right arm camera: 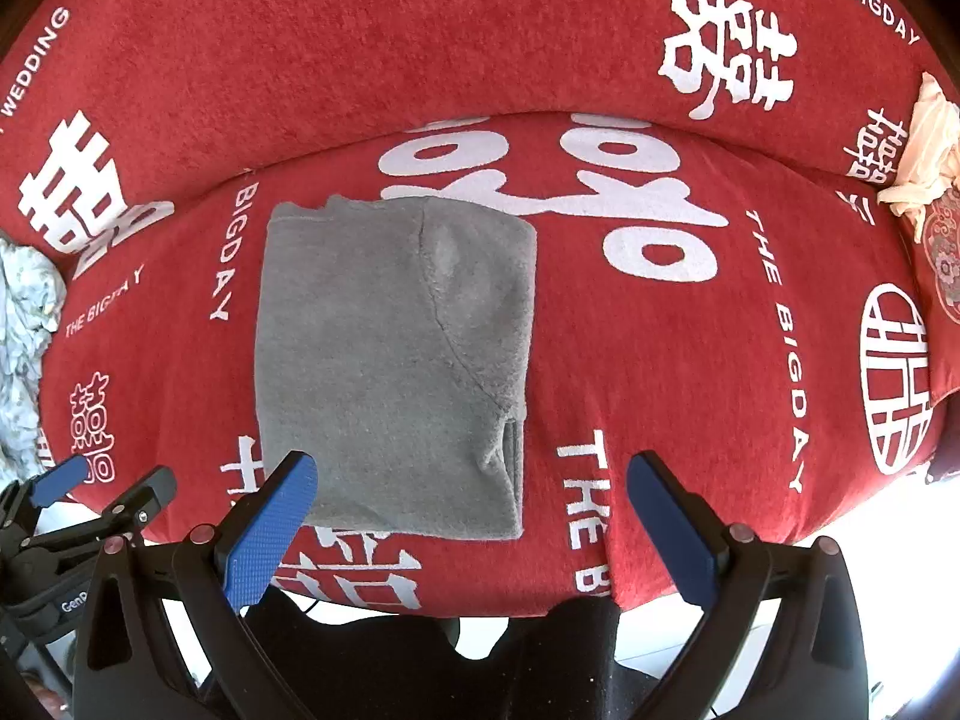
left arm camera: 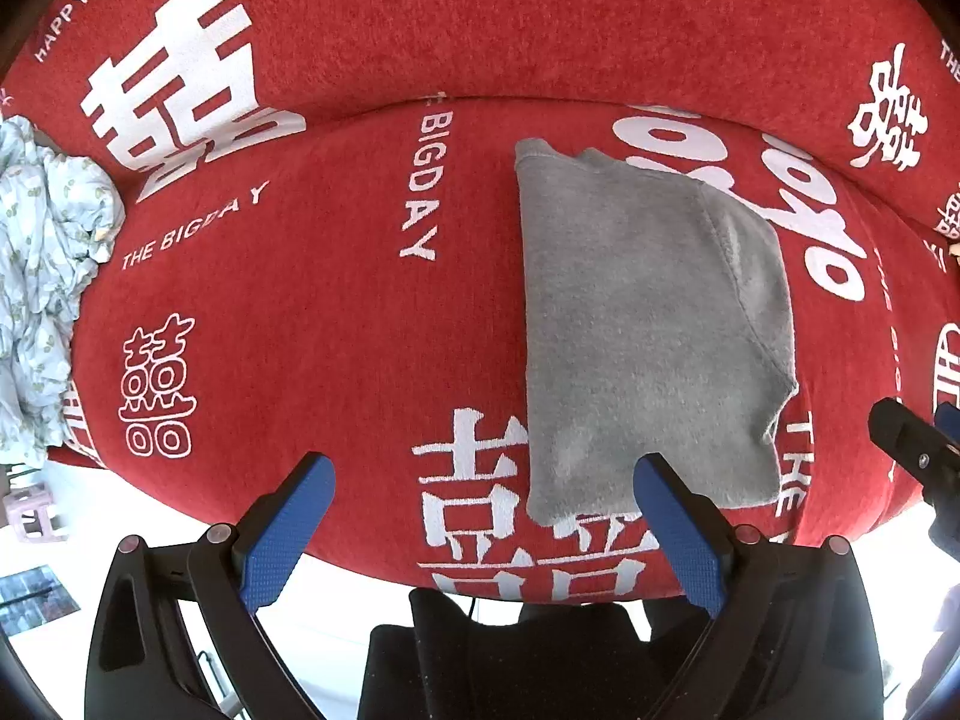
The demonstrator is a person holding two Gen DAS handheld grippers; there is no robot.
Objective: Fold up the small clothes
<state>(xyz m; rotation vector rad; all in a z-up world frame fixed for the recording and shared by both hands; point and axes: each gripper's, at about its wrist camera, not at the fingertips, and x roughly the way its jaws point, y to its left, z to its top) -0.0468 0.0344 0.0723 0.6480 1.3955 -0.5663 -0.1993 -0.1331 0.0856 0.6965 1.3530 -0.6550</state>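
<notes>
Grey fleece garment (left arm camera: 648,324) (right arm camera: 390,360) is seen folded into a flat, roughly rectangular shape on the red sofa cover (left arm camera: 336,324) (right arm camera: 630,360), which is printed with white characters and the words "THE BIGDAY". A curved seam is visible across the upper layer of the fold, and the garment's near edge is laid close to the front edge of the seat.

The left gripper (left arm camera: 480,468) is held just above the near edge of the seat with its blue-padded fingers spread wide apart; nothing is gripped, and its right finger is seen over the garment's near corner. The right gripper (right arm camera: 474,468) is likewise spread wide and empty, its left finger over the garment's near edge; whether either finger touches the cloth cannot be told from these views.

A crumpled pale floral cloth (left arm camera: 42,276) (right arm camera: 24,336) is piled at the left end of the sofa, and a cream-coloured cloth (right arm camera: 924,150) is bunched at the right end.
</notes>
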